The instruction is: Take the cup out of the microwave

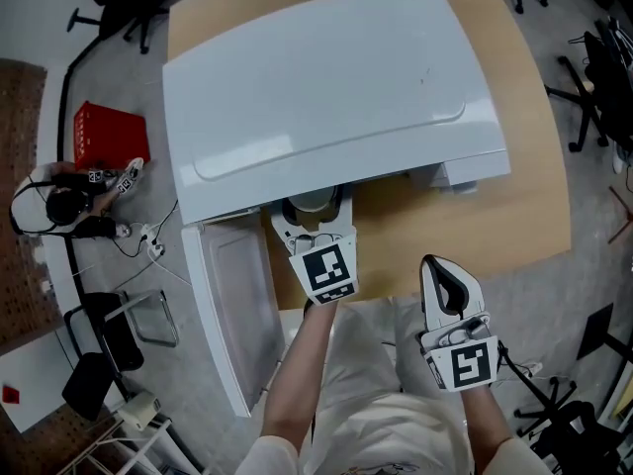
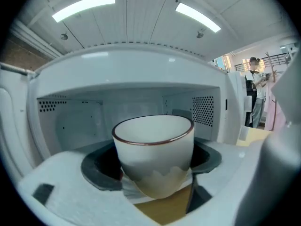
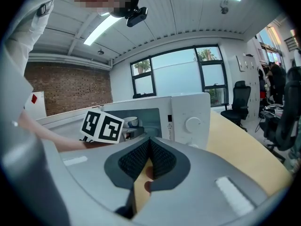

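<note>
White microwave [image 1: 326,77] stands on the wooden table [image 1: 495,216] in front of me, its door [image 1: 232,305] swung open to my left. My left gripper [image 1: 314,208] reaches to the mouth of the oven and has the cup [image 2: 154,149] clamped between its dark pads [image 2: 101,171], one on each side of the lower wall, with the jaws spread wide to fit it. I see the cup upright, cream with a thin brown rim and a wavy band of darker glaze near the foot. It sits right at the front opening, the pale cavity with its vent holes behind it and a strip of table wood showing under its base. My right gripper [image 1: 440,275] hangs over the near table edge, well apart from the oven, its ribbed jaws pressed together with nothing in them.
</note>
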`<state>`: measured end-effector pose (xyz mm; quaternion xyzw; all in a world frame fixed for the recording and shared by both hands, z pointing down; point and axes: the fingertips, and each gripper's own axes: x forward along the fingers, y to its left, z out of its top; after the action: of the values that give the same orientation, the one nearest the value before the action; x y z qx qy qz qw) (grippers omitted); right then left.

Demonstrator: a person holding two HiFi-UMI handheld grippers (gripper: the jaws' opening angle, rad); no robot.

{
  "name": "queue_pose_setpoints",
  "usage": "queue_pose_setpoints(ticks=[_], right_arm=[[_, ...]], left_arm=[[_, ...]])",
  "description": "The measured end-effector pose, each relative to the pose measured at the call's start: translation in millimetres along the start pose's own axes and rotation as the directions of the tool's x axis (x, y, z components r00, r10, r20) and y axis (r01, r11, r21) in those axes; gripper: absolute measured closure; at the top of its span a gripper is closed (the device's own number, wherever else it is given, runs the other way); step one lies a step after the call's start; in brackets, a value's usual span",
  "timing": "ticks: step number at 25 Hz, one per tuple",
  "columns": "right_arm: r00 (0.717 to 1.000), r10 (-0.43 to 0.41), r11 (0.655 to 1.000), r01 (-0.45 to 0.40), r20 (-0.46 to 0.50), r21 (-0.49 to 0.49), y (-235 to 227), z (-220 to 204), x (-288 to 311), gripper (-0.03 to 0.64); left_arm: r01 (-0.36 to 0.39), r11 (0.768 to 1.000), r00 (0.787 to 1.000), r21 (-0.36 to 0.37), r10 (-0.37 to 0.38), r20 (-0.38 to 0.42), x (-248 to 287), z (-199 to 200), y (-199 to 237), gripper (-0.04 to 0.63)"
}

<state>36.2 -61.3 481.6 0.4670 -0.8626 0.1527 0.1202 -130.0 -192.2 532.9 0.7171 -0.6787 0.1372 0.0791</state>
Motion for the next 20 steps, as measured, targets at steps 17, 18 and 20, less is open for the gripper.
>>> queue_pose_setpoints(ticks=[17,18,20], right_arm=[[0.996,0.007,1.0,-0.005,0.083,-0.019,-4.5,52.1,-14.1,0.609],[0.996,0.004,1.0,-0.003,0.085,-0.017,-5.5,53.3,-15.6,0.609],[0.996,-0.001,1.0,0.002,0.088,-0.009,-6.9,55.7,-19.7,0.609]], left_arm=[[0.033,0.999,0.996,0.001,-0.033,-0.078,-123.0,14.6,-30.5,0.196],[0.036,0.999,0.996,-0.001,-0.036,-0.079,-130.4,16.3,-32.1,0.196],[0.047,0.999,0.996,-0.001,-0.047,-0.082,-146.2,20.5,-36.1,0.196]])
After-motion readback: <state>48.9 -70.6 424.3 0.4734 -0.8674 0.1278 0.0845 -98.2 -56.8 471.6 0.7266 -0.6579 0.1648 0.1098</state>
